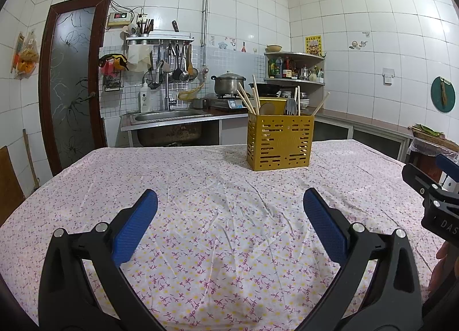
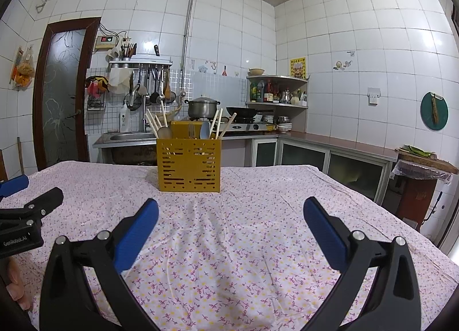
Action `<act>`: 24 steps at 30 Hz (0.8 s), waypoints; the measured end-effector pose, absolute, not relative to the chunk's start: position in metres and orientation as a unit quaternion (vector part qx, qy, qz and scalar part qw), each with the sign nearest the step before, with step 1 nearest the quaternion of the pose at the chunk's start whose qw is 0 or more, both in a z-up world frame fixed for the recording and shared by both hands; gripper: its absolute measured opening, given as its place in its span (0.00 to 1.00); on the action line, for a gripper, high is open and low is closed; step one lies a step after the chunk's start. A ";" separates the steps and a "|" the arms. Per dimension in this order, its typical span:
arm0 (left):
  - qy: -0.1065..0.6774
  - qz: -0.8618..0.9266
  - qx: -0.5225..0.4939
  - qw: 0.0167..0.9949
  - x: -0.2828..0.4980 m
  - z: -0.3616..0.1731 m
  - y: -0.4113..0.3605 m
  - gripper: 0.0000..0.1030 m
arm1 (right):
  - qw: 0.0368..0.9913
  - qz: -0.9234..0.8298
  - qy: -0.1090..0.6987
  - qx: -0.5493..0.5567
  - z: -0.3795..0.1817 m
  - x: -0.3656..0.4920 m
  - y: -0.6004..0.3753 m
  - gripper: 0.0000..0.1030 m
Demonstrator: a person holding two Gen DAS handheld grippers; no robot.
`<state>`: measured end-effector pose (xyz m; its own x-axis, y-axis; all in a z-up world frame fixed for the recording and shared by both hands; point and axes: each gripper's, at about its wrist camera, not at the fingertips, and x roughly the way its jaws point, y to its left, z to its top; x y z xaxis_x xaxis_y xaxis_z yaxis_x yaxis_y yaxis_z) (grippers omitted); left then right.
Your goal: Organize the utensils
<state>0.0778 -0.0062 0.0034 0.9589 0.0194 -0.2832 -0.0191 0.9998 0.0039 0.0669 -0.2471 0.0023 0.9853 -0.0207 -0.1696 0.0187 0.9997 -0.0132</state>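
A yellow perforated utensil holder stands upright on the flowered tablecloth toward the far side. It also shows in the right wrist view. It holds chopsticks, a wooden spoon, a fork and a pale blue spoon. My left gripper is open and empty above the cloth, well short of the holder. My right gripper is open and empty, also short of the holder. Each gripper shows at the other view's edge.
Behind the table runs a kitchen counter with a sink, a pot on a stove and a wok. A corner shelf holds bottles. A brown door is at the left. A small stand is at the right.
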 end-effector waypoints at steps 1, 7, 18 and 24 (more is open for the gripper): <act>0.143 0.010 0.000 0.990 0.078 0.004 -0.006 0.95 | 0.996 -0.010 0.085 -0.006 0.002 0.066 -0.247 0.96; 0.140 0.009 0.002 0.990 0.077 0.006 -0.007 0.95 | 0.996 -0.010 0.085 -0.006 0.002 0.066 -0.247 0.96; 0.135 0.007 0.001 0.991 0.076 0.008 -0.006 0.95 | 0.996 -0.010 0.084 -0.006 0.002 0.066 -0.247 0.96; 0.132 0.007 0.002 0.991 0.074 0.008 -0.006 0.95 | 0.996 -0.010 0.084 -0.006 0.002 0.066 -0.247 0.96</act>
<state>0.0739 -0.0057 0.0079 0.9651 0.0146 -0.2615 -0.0136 0.9999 0.0056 0.0656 -0.2472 0.0021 0.9856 -0.0210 -0.1676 0.0190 0.9997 -0.0136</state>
